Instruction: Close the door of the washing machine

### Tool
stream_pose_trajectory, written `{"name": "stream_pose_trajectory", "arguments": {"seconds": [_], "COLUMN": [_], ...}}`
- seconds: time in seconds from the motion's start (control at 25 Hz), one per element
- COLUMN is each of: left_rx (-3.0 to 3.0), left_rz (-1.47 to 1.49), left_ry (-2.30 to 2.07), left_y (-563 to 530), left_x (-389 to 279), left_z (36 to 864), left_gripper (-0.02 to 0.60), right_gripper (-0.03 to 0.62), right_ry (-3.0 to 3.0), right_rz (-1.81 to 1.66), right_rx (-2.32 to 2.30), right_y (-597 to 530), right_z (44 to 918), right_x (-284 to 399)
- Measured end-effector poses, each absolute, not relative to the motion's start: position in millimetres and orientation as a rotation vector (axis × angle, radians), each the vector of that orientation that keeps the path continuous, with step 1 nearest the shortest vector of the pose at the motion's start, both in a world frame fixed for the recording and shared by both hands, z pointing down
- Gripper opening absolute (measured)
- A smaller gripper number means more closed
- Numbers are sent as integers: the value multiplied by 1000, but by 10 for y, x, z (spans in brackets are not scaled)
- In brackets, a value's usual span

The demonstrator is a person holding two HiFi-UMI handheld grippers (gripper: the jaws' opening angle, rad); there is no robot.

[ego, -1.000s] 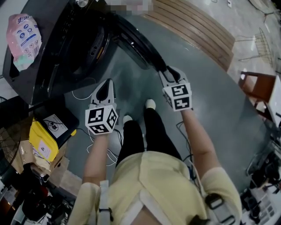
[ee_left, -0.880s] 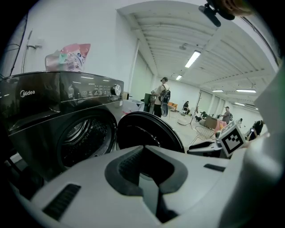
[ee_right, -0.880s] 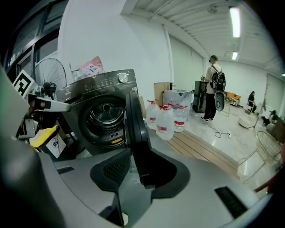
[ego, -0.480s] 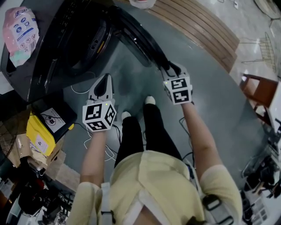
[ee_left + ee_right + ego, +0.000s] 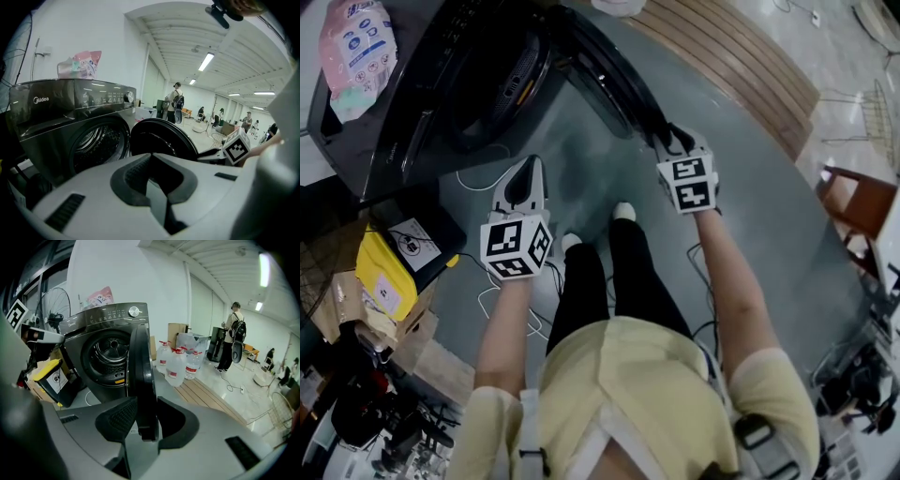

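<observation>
The dark front-loading washing machine (image 5: 412,103) stands at the upper left of the head view with its round door (image 5: 609,80) swung wide open to the right. My right gripper (image 5: 667,141) is at the door's free edge. In the right gripper view the door's rim (image 5: 143,376) stands upright between the jaws, and the right gripper (image 5: 147,420) is shut on it. My left gripper (image 5: 525,180) hangs over the floor in front of the machine, shut and holding nothing. In its own view the left gripper (image 5: 152,176) faces the drum opening (image 5: 96,140) and the door (image 5: 159,138).
A pink bag (image 5: 356,42) lies on top of the machine. A yellow and black box (image 5: 389,272) and clutter sit at the left. White cables (image 5: 483,178) trail on the floor. Water bottles (image 5: 180,364), wooden slats (image 5: 741,66) and a chair (image 5: 858,202) are to the right.
My right gripper has stayed on the door's edge and shifted slightly up and right in the head view. The left gripper has hardly moved.
</observation>
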State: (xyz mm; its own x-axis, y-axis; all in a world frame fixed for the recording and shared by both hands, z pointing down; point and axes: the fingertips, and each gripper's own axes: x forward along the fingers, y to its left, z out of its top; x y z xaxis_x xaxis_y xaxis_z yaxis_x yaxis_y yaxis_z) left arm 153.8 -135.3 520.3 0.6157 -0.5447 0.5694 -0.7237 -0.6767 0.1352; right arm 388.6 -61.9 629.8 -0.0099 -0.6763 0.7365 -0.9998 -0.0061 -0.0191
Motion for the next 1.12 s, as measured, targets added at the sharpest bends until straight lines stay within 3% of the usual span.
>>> {"name": "stream_pose_trajectory", "arguments": {"seconds": [0.4, 1.12], "left_rx": [2465, 2390], "left_rz": [672, 620], "left_ry": [-1090, -1223], "left_y": [-1231, -1181], "left_x": [1319, 496], "left_z": [5097, 5093], "left_gripper": [9, 9], "right_gripper": [48, 46], "right_ry": [-1688, -1672], "right_rz": [741, 774], "right_rx": [1732, 1703], "right_y": [-575, -563], "right_z": [6275, 6302], "right_x": [3904, 3133]}}
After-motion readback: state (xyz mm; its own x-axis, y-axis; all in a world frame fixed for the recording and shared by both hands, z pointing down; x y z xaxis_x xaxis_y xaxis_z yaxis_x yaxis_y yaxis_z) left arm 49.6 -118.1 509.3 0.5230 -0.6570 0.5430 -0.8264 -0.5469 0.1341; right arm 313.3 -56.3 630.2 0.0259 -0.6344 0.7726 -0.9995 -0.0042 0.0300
